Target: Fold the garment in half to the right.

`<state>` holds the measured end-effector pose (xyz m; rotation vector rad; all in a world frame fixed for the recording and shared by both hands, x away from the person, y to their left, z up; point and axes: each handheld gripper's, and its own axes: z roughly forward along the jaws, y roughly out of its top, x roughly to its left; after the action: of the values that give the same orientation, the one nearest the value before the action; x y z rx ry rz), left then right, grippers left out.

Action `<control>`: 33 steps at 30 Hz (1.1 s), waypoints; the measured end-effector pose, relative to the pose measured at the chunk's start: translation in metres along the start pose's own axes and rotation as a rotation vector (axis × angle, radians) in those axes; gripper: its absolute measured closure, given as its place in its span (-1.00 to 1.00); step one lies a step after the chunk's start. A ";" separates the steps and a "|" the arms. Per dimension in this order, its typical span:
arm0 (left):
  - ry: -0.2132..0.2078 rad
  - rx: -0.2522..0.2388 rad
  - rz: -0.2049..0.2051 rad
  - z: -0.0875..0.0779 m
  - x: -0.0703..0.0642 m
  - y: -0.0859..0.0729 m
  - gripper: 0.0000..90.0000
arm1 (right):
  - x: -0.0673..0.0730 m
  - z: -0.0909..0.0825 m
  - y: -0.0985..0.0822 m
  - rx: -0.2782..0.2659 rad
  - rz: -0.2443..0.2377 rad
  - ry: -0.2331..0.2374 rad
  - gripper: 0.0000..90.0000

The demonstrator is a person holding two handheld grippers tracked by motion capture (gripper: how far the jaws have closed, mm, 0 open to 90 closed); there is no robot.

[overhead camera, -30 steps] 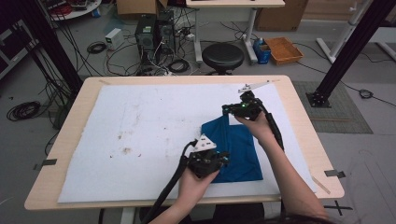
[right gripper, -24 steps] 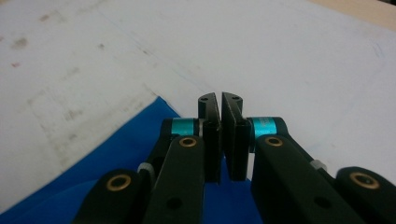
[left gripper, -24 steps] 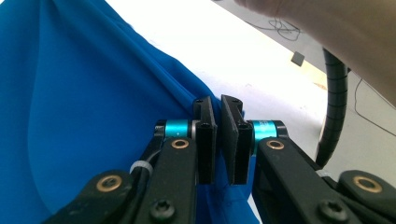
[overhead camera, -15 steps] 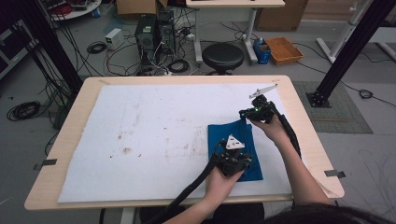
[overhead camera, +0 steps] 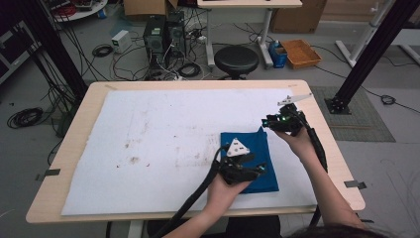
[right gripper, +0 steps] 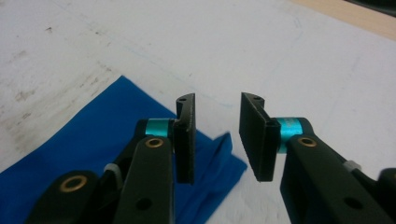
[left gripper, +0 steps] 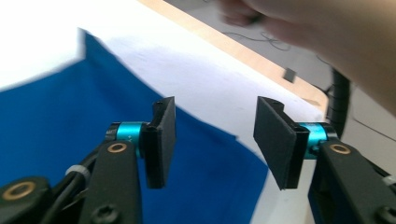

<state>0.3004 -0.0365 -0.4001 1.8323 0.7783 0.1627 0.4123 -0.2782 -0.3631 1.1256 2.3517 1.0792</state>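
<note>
From the high view, the folded blue cloth [overhead camera: 253, 157] lay on the white table cover [overhead camera: 163, 129], the left gripper [overhead camera: 247, 171] over its near half and the right gripper [overhead camera: 277, 121] at its far corner. In the left gripper view, the jaws had just been opening and stood wide, empty above the cloth [left gripper: 70, 130]. In the right gripper view, they had just been opening too, narrower, nothing between them

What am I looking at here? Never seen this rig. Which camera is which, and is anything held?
No robot: a person holds a two-jaw tool in each hand. The high view looks down on a wooden table covered by a white sheet. The other two cameras ride on the tools and look along their black jaws. A folded blue cloth lies on the sheet. The left hand-held gripper and the right hand-held gripper have just been opening; both stand open above the cloth, with nothing between the jaws.
</note>
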 end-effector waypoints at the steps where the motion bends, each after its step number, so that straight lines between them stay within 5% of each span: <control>1: 0.024 -0.005 0.008 -0.009 0.006 0.000 0.05 | 0.004 -0.005 -0.005 -0.008 -0.002 -0.002 0.42; 5: 0.101 -0.018 0.033 -0.038 0.023 -0.003 0.04 | 0.027 -0.030 -0.037 -0.046 -0.013 -0.018 0.35; 9: 0.180 -0.023 0.030 -0.069 0.044 -0.013 0.03 | 0.052 -0.048 -0.079 -0.060 0.036 0.031 0.26; 14: 0.242 -0.033 0.002 -0.098 0.061 -0.026 0.03 | 0.076 -0.057 -0.114 -0.005 0.048 0.062 0.39; 20: 0.260 -0.053 -0.034 -0.112 0.071 -0.036 0.03 | 0.080 -0.052 -0.130 0.039 0.101 0.111 0.53; 25: 0.262 -0.051 -0.031 -0.115 0.073 -0.038 0.03 | 0.078 -0.045 -0.136 0.090 0.097 0.123 0.99; 33: 0.258 -0.052 -0.042 -0.117 0.076 -0.038 0.03 | 0.073 -0.059 -0.148 0.091 0.112 0.096 1.00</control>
<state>0.2887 0.1073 -0.4054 1.7650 0.9818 0.3941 0.2549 -0.3110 -0.4320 1.2787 2.4592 1.0964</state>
